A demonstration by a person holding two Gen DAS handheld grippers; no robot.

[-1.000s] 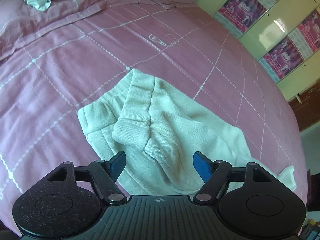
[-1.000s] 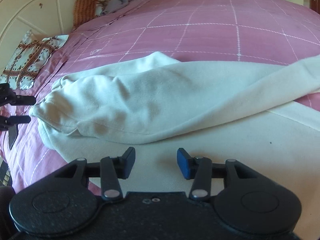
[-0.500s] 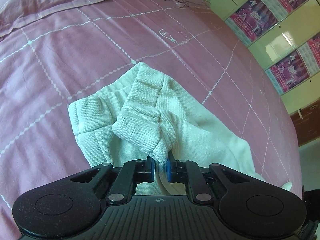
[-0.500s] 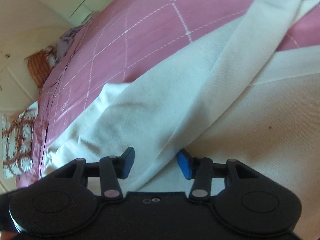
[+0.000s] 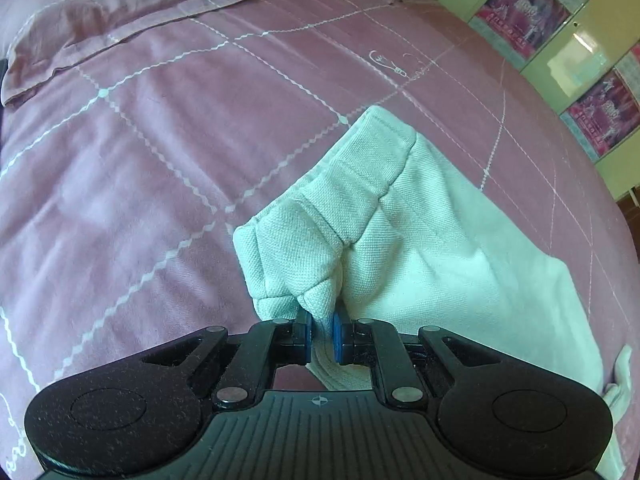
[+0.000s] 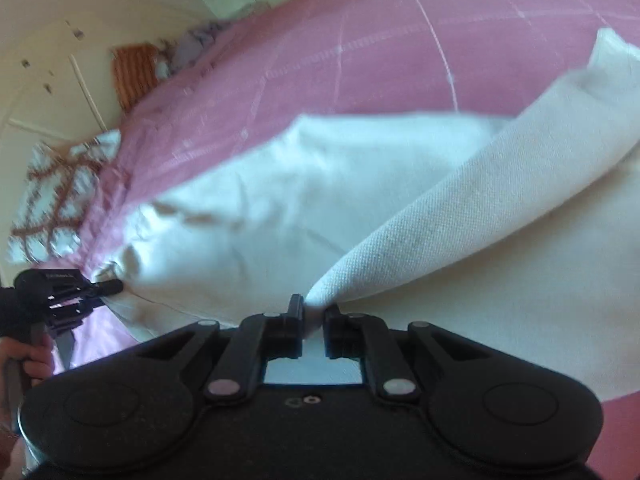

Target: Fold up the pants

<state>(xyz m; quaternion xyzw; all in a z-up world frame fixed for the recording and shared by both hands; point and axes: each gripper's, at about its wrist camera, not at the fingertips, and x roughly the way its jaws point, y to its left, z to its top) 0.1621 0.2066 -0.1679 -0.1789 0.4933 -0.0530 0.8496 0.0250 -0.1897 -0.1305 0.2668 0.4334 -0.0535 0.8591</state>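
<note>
Both grippers have closed since a second ago, when their jaws stood wide over loose cloth; now each one pinches the pants (image 5: 440,248).

Biggest of all is the pink bed cover (image 5: 160,160) with its white wavy lines; the pale pants lie spread on top of it. Only the left view shows the wardrobe doors (image 5: 576,40) with bright pictures on them; only the right view shows a patterned pillow (image 6: 60,200), an orange cloth (image 6: 134,68) at the head of the bed, and a person's hand (image 6: 28,360) holding the other tool at the far left edge. That right view is blurry.

The left gripper (image 5: 321,326) is squeezed tight on a bunched fold at the ribbed end of the pants; cloth sticks out between its blue pads. The right gripper (image 6: 314,312) has just been closing; its jaws are nearly together, nipping the pointed tip of a fold of the pants.
</note>
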